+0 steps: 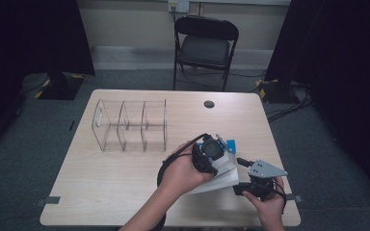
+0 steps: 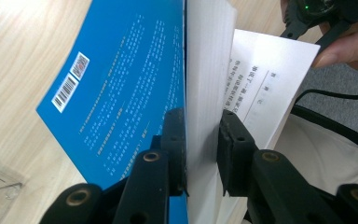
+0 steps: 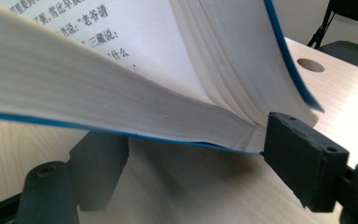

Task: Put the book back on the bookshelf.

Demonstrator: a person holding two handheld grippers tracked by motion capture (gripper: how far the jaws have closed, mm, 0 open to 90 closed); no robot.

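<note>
Pads of my left gripper (image 2: 201, 149) clamp one thick half of the book (image 2: 121, 93), blue back cover on one side and a block of pages between them, so that half stands up off the table (image 1: 125, 192) and the book stays spread. My right gripper (image 3: 186, 154) sits spread wide at the book's lower half: one jaw presses against the page edges, the other hangs under the cover, gripping nothing as far as I can judge. I hold it there, I think, to lever or steady the lower pages while my left keeps its place. The book lies at the near right of the table, between my hands; the clear divider rack (image 1: 132, 126) stands well apart, toward the far left.
</note>
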